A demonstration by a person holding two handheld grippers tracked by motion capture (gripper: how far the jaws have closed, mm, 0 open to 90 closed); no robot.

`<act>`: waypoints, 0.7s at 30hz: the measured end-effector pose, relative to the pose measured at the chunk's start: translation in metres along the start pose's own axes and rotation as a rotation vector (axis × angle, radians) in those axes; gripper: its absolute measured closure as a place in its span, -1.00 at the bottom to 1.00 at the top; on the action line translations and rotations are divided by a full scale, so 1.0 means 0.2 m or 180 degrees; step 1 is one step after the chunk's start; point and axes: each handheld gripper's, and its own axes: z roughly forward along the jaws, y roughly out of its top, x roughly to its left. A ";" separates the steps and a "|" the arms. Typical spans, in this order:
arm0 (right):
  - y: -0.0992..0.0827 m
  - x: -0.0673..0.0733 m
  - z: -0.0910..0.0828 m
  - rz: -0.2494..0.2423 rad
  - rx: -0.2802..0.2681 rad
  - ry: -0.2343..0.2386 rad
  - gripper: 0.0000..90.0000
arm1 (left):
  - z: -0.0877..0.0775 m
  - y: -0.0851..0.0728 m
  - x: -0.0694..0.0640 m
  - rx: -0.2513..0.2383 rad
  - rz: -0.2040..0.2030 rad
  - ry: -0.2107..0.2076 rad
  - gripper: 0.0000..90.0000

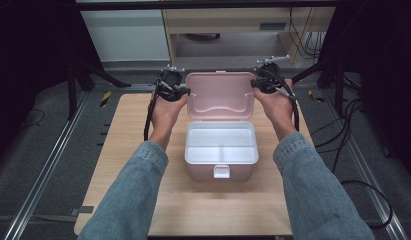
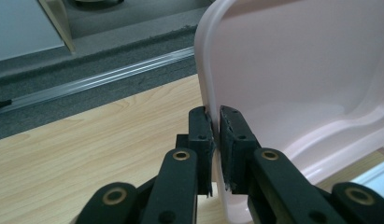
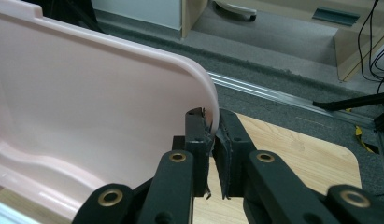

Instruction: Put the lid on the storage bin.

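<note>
Pink lid (image 1: pixel 220 95) upright; my left gripper (image 1: pixel 187 92) and right gripper (image 1: pixel 253 83) clamp its side edges. Next: I lower it evenly onto the box (image 1: pixel 221 155).

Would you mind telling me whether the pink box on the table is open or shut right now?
Open. The pink box has its lid standing upright behind it, showing a white divided interior. The left gripper and right gripper clamp the lid's side edges.
</note>
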 end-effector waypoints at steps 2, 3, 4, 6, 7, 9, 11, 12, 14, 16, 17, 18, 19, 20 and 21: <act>-0.01 0.01 -0.03 -0.0023 -0.0033 0.0009 0.88 | -0.03 -0.01 -0.01 -0.0031 0.0010 0.0001 0.85; -0.02 0.01 -0.05 -0.0018 -0.0051 0.0014 0.88 | -0.05 -0.02 -0.02 -0.0050 0.0015 -0.0001 0.85; -0.03 0.02 -0.07 -0.0032 -0.0073 0.0021 0.89 | -0.06 -0.02 -0.03 -0.0061 0.0027 -0.0001 0.85; -0.04 0.03 -0.11 -0.0037 -0.0114 0.0037 0.89 | -0.10 -0.03 -0.04 -0.0118 0.0048 -0.0014 0.85; -0.06 0.04 -0.13 -0.0056 -0.0146 0.0039 0.89 | -0.12 -0.04 -0.04 -0.0136 0.0059 -0.0022 0.85; -0.08 0.05 -0.17 -0.0104 -0.0196 0.0043 0.89 | -0.15 -0.05 -0.05 -0.0140 0.0073 -0.0058 0.86; -0.10 0.06 -0.20 -0.0120 -0.0230 0.0060 0.89 | -0.18 -0.06 -0.06 -0.0157 0.0106 -0.0084 0.86; -0.11 0.06 -0.21 -0.0136 -0.0249 0.0067 0.89 | -0.20 -0.07 -0.06 -0.0171 0.0103 -0.0102 0.86; -0.13 0.07 -0.24 -0.0180 -0.0279 0.0068 0.89 | -0.22 -0.09 -0.07 -0.0208 0.0085 -0.0169 0.81; -0.15 0.08 -0.26 -0.0192 -0.0307 0.0088 0.89 | -0.25 -0.11 -0.07 -0.0246 0.0100 -0.0181 0.68; -0.16 0.08 -0.28 -0.0194 -0.0317 0.0091 0.89 | -0.26 -0.13 -0.07 -0.0277 0.0101 -0.0181 0.62; -0.17 0.09 -0.29 -0.0215 -0.0331 0.0091 0.89 | -0.28 -0.15 -0.07 -0.0299 0.0102 -0.0183 0.57; -0.18 0.09 -0.30 -0.0237 -0.0339 0.0085 0.89 | -0.30 -0.17 -0.06 -0.0313 0.0103 -0.0190 0.51; -0.19 0.09 -0.30 -0.0238 -0.0352 0.0090 0.89 | -0.32 -0.19 -0.05 -0.0311 0.0094 -0.0197 0.48; -0.20 0.10 -0.31 -0.0237 -0.0358 0.0092 0.88 | -0.33 -0.22 -0.04 -0.0307 0.0084 -0.0216 0.47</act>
